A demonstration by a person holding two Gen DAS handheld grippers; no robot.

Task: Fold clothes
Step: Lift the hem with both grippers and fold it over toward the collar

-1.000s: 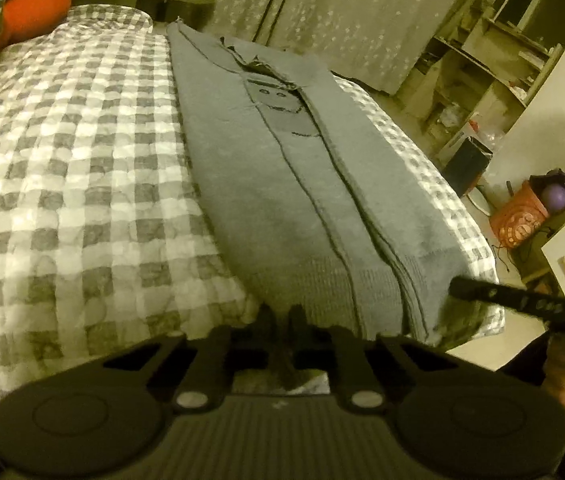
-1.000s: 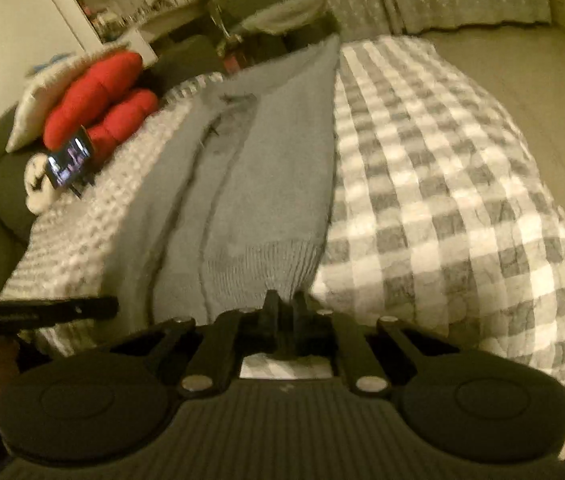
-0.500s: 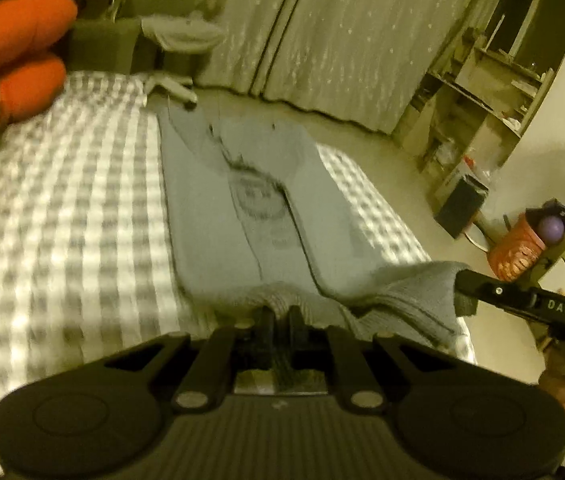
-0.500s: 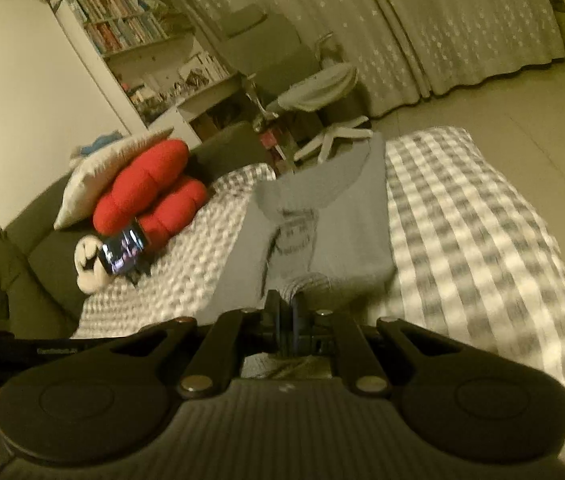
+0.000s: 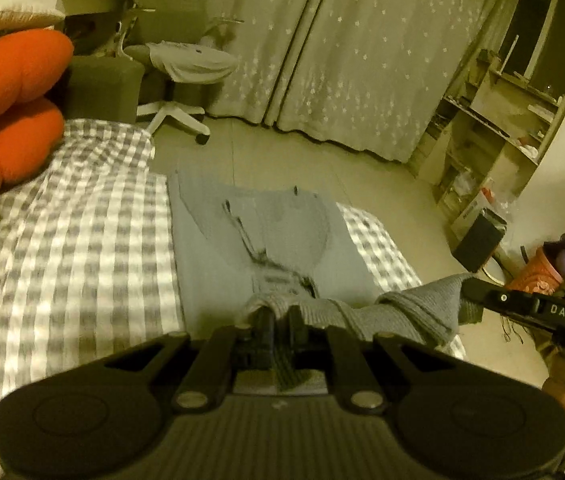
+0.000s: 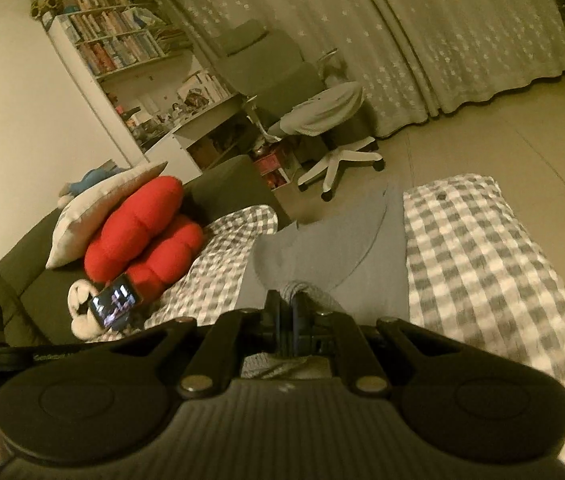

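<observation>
A grey knit sweater lies lengthwise on the checked bed cover, sleeves folded in. My left gripper is shut on the left corner of its ribbed hem, lifted above the bed. My right gripper is shut on the other hem corner; it also shows in the left wrist view at the right. The hem hangs stretched between the two grippers, over the sweater's upper half.
Red cushions and a lit phone sit at the bed's left side by a dark sofa. A white swivel chair stands beyond the bed's far end. Curtains, bookshelves and an orange basket surround the bed.
Both grippers have lifted the sweater's hem off the bed and carried it forward toward the collar end. The sweater now doubles over itself, and the views tilt up toward the room.
</observation>
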